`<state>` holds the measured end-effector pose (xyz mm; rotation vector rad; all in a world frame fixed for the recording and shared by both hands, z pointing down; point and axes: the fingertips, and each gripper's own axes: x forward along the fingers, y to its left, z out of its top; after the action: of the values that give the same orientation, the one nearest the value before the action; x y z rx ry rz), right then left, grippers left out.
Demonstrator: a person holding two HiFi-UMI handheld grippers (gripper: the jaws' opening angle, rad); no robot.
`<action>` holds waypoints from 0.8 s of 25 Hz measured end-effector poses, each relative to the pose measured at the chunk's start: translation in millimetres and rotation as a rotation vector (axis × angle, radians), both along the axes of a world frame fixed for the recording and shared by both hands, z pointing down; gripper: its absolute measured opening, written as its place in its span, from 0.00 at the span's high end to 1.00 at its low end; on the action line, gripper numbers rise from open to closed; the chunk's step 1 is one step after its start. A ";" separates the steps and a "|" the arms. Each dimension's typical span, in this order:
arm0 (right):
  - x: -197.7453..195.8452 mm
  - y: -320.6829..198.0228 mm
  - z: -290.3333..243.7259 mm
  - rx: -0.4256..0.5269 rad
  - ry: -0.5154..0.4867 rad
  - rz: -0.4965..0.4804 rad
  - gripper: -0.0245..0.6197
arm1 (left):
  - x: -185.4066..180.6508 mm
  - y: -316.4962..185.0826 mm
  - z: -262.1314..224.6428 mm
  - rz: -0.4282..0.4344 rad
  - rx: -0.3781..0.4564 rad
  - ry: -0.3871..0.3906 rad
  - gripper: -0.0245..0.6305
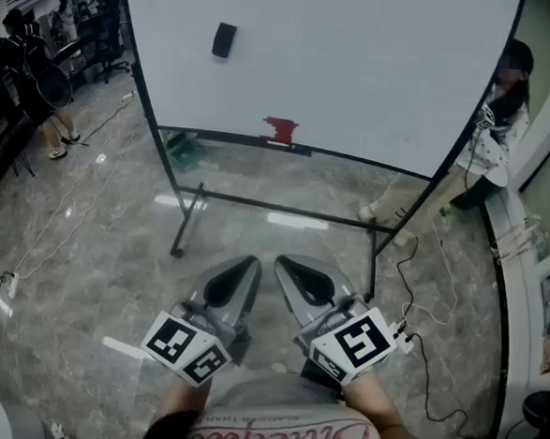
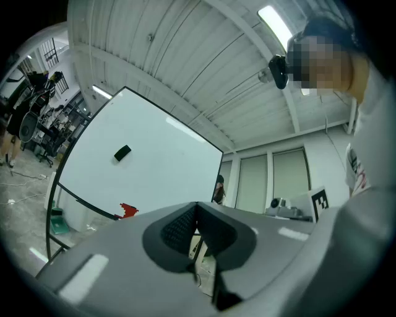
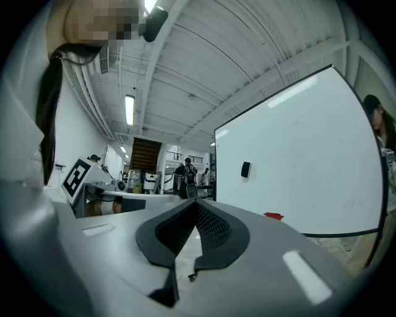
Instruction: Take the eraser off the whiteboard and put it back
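A black eraser sticks on the upper left of the whiteboard, which stands on a black frame ahead of me. A red object rests on the board's bottom ledge. Both grippers are held low and close together, well short of the board. My left gripper is shut with nothing in it. My right gripper is also shut and holds nothing. In the left gripper view the eraser lies above and left of the closed tips. In the right gripper view the eraser lies above and right of the tips.
The board's stand has feet on the marble floor. A person stands at the board's right edge. More people stand far left. Cables trail on the floor at right, and a green thing lies behind the board.
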<state>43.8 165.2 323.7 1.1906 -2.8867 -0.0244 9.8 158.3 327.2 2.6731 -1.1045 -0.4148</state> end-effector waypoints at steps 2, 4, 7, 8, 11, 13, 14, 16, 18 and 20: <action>2.0 -1.5 1.5 0.000 -0.003 0.011 0.96 | 0.4 -1.1 0.6 0.001 0.007 -0.008 0.96; 3.1 -2.4 2.7 -0.001 -0.006 0.019 0.96 | 0.1 -1.9 1.0 0.001 0.009 -0.013 0.96; 4.1 -2.9 4.7 -0.007 -0.006 0.025 0.96 | -0.2 -2.8 1.0 0.003 0.008 -0.017 0.96; 4.8 -3.3 5.6 -0.010 -0.006 0.026 0.96 | 0.2 -3.6 1.3 0.004 0.007 -0.018 0.96; 9.6 -5.1 8.8 -0.019 -0.006 0.027 0.96 | 3.6 -6.9 3.3 0.001 -0.001 -0.020 0.96; 14.3 -6.7 9.3 -0.018 -0.012 0.031 0.96 | 6.3 -9.0 3.8 -0.005 -0.006 -0.021 0.96; 17.0 -7.9 8.5 -0.014 -0.017 0.035 0.96 | 7.5 -9.9 3.4 -0.010 -0.007 -0.021 0.96; 21.5 -10.4 7.5 -0.011 -0.027 0.034 0.96 | 9.4 -11.3 2.5 -0.024 -0.005 -0.019 0.96; 24.1 -11.9 9.2 -0.017 -0.030 0.016 0.96 | 10.6 -12.6 3.8 -0.043 -0.006 -0.012 0.96; 26.6 -13.3 13.4 -0.026 -0.026 -0.003 0.96 | 12.1 -14.1 8.1 -0.065 -0.011 -0.008 0.96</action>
<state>70.4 151.9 337.2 1.1910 -2.9018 0.0287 21.9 144.2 335.2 2.6372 -1.1947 -0.4089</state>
